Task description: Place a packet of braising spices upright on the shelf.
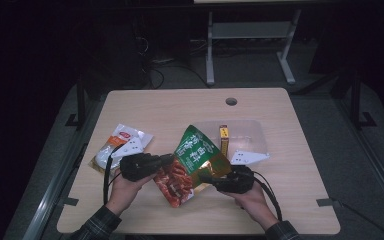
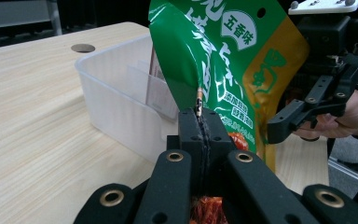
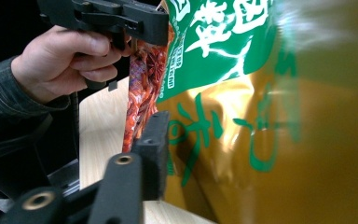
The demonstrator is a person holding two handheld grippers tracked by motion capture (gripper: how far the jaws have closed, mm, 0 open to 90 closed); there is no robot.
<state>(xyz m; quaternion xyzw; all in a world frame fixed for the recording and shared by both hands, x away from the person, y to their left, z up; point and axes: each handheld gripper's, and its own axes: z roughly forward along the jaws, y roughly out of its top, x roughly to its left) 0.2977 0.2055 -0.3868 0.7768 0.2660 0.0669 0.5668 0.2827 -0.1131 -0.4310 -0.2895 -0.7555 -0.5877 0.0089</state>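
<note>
High view: green snack bag (image 1: 194, 162) lifted just in front of the clear bin (image 1: 244, 136); white packet (image 1: 121, 146) lay well left.

Left gripper view: left gripper (image 2: 200, 122) clamped the bag's edge.

Right gripper view: right gripper (image 3: 161, 140) against the bag; whether it gripped, unclear.

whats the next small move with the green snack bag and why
Probably close the right gripper on the green snack bag. The left gripper is already shut on the bag's edge, the right gripper's jaws sit against the gold side but look partly open, and the clear bin waits just behind.
</note>
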